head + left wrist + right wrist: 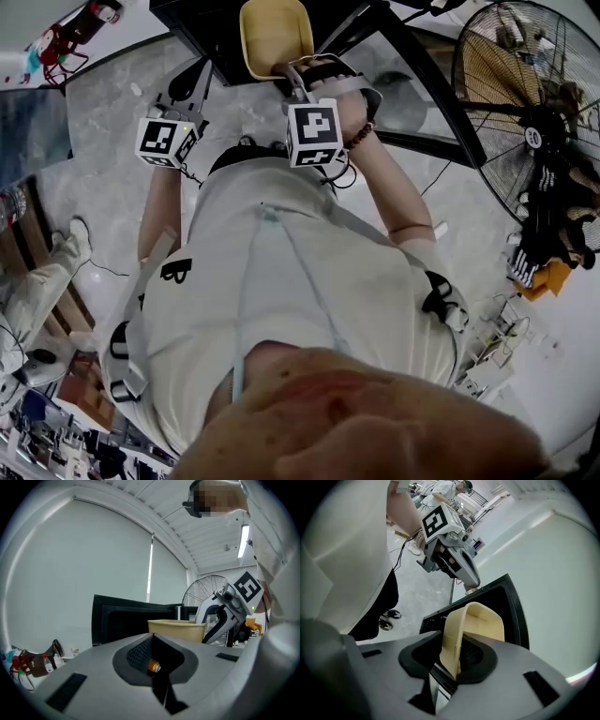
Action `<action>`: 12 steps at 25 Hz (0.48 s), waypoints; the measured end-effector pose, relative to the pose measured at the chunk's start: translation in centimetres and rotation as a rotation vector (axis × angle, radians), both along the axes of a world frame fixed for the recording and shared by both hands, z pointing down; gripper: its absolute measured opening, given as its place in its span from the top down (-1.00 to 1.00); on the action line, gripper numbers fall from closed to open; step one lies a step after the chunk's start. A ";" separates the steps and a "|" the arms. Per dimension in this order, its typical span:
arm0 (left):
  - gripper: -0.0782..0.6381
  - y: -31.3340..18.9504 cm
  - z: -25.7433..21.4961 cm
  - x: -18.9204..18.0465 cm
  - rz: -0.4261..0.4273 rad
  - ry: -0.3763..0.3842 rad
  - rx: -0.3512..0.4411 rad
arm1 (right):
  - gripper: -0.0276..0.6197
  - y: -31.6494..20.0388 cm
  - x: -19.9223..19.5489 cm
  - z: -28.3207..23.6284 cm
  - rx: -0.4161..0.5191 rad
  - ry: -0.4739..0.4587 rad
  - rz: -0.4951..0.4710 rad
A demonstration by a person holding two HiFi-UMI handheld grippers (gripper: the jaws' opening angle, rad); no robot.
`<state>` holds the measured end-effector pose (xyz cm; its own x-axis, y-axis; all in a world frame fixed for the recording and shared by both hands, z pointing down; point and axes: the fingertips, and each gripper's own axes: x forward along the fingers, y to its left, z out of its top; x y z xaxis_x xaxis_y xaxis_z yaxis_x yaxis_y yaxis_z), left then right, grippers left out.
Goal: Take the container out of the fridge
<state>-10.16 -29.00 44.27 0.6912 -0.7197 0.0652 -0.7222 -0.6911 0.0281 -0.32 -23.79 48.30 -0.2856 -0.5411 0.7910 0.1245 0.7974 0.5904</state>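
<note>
Black fridge [199,23] at top of head view. Beige container [275,34] held in air just in front of fridge opening. R gripper [452,663] pinching container wall. L gripper [152,667] alongside, jaws pressed together, nothing between.

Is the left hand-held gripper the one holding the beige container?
No; the right hand-held gripper grips the beige container by its wall.

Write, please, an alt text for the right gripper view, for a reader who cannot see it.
The right gripper has its jaws closed on the wall of a cream container, with the black fridge behind it. Above, the left gripper with its marker cube hangs over a grey floor.
</note>
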 end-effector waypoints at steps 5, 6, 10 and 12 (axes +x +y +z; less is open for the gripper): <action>0.76 0.1 0.3 0.4 0.006 -0.003 -0.005 | 0.61 1.3 0.5 -0.6 -0.006 -0.003 0.007; 0.76 0.1 0.3 0.5 0.007 -0.003 -0.005 | 0.61 1.6 0.5 -0.7 -0.009 -0.005 0.003; 0.76 0.1 0.2 1.0 0.012 0.001 -0.005 | 0.61 2.7 0.4 -1.1 -0.018 -0.018 -0.008; 0.76 0.1 0.2 1.2 0.015 0.002 -0.004 | 0.62 3.0 0.3 -1.2 -0.017 -0.024 -0.011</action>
